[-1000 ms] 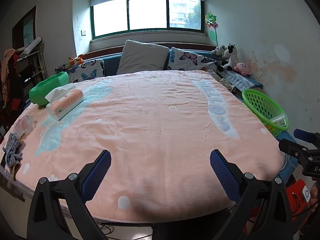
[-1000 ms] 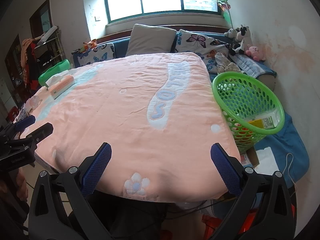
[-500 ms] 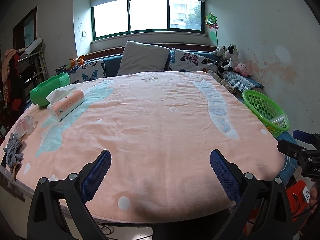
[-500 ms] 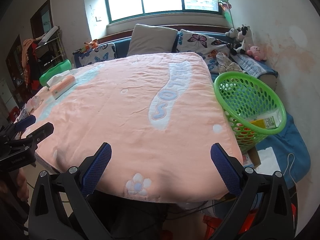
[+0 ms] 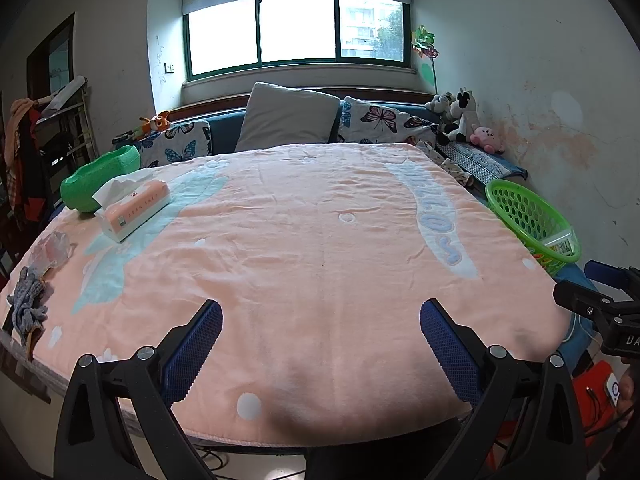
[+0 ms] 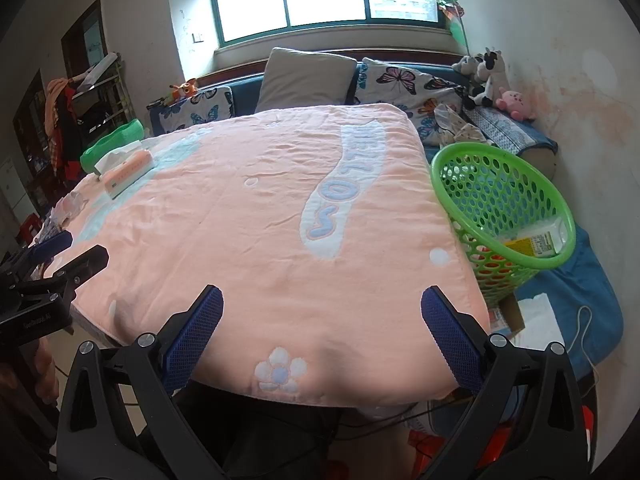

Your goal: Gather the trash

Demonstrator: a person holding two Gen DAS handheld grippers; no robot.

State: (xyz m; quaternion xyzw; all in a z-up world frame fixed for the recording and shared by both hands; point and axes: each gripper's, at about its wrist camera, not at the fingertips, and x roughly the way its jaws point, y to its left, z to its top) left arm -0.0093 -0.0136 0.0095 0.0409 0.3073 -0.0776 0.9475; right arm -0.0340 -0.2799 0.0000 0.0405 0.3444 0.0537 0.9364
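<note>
- Hovering at the near edge of the worktop (image 5: pixel 320 240), the left tool (image 5: pixel 320 344) and right tool (image 6: pixel 322 328) are both spread wide and empty
- Crumpled clear wrapper (image 5: pixel 52 248) lies at the far-left edge, near a grey rag (image 5: pixel 26 304), likely the trash left to collect
- Green basket (image 6: pixel 460 160) sits low beside the right edge, so scraps can drop in; a yellow-and-white packet (image 6: pixel 536 240) already rests inside
- The tissue box (image 5: pixel 134 210) looks like a keeper

I can't read the label on the packet (image 6: pixel 538 242) in the green basket (image 6: pixel 472 164); its lower part sits behind the rim. The blanket (image 5: pixel 320 240) hides whatever it covers.
</note>
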